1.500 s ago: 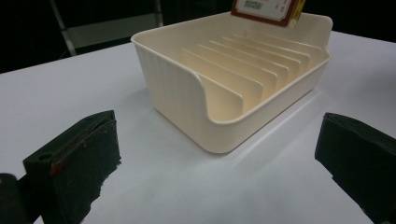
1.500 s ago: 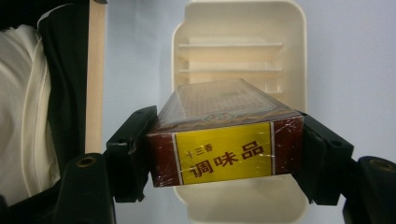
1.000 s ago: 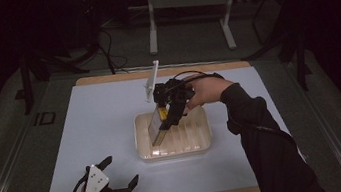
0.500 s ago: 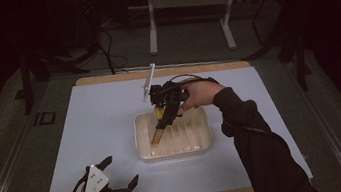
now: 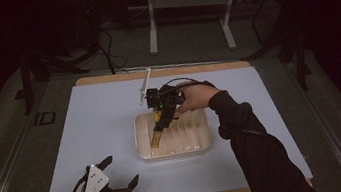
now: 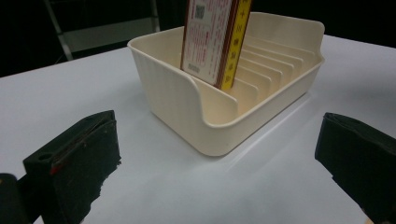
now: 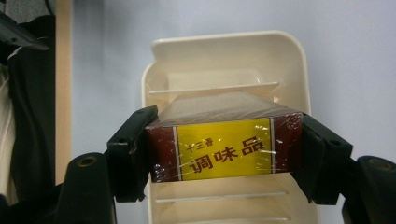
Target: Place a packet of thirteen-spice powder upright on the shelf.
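A cream slotted tray (image 5: 198,142) sits mid-table on the white mat. My right gripper (image 5: 159,128) is shut on a flat box with dark red sides and a yellow edge (image 7: 224,149), holding it upright with its lower end in the tray's left end (image 6: 215,42). The box's clear wrap glints between the jaws in the right gripper view, the tray's ribs (image 7: 215,88) beyond it. My left gripper (image 5: 114,177) rests open at the table's front left, its jaws wide apart and empty, facing the tray's corner (image 6: 187,121).
A white mat (image 5: 105,115) covers the wooden table. A metal stand (image 5: 185,3) and cables lie on the dark floor beyond the far edge. A sleeve (image 5: 257,149) reaches in from the bottom right.
The right gripper has shifted left and down with the box, bringing it to the tray's left end. The left gripper has stayed put.
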Tool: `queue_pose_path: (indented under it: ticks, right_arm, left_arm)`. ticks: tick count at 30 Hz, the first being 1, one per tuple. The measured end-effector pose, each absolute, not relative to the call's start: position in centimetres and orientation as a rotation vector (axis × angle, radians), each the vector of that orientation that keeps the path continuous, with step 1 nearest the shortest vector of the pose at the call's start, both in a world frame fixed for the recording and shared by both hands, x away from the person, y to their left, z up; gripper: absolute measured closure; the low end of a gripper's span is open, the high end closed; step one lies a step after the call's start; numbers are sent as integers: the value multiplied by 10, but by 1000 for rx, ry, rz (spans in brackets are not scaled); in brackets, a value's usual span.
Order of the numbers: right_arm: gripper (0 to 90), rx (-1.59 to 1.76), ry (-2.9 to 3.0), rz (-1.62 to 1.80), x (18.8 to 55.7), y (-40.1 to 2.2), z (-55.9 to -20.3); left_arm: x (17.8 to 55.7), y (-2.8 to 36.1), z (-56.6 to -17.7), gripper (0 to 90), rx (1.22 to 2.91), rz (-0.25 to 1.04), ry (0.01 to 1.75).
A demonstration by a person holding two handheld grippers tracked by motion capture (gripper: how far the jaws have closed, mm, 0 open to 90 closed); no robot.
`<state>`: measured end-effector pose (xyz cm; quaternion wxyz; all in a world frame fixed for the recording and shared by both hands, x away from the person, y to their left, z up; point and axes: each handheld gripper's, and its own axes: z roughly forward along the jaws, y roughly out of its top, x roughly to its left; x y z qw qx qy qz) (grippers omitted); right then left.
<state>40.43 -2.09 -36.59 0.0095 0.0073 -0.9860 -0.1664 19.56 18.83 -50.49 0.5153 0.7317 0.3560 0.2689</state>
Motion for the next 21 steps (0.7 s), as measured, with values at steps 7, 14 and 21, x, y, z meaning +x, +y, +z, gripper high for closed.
queue_pose_path:
  ticks: [7, 14, 21]
  right_arm:
    - [305, -2, -3069, -469, 404, -11, -378]
    - [307, 11, -3064, -460, 402, -4, -384]
    - [309, 25, -3054, -446, 402, 0, -392]
  left_arm:
    - [195, 189, -505, 0, 1754, 645, 854]
    - [196, 189, -505, 0, 1755, 641, 855]
    - [196, 189, -505, 0, 1752, 640, 856]
